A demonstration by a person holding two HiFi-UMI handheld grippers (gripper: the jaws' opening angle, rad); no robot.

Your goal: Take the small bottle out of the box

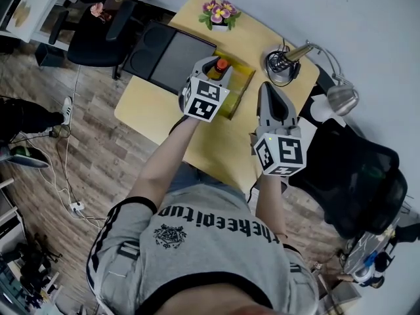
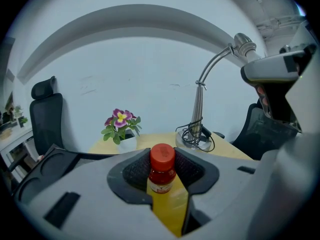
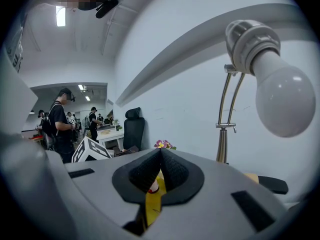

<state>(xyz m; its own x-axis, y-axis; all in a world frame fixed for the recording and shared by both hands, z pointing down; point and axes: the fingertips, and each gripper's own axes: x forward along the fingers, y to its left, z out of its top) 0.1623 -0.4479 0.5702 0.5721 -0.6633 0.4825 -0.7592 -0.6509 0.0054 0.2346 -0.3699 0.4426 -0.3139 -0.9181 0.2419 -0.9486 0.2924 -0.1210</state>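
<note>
Left gripper point(image 2: 162, 158) clamps the bottle point(image 2: 161, 180) at its cap, upright in the box point(image 1: 237, 89), presumably for a straight lift; right gripper point(image 3: 160, 155) sits closed, empty, clear.

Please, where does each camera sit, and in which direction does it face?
Head view: on the person's head, looking steeply down at the desk; both forearms, the torso, left gripper and right gripper show.
Left gripper view: on the left gripper, looking across the desk to the wall; its jaws grip the small bottle.
Right gripper view: on the right gripper, facing the desk lamp; its shut jaws show.
Shared: both gripper views see the flower pot and yellow box.
</note>
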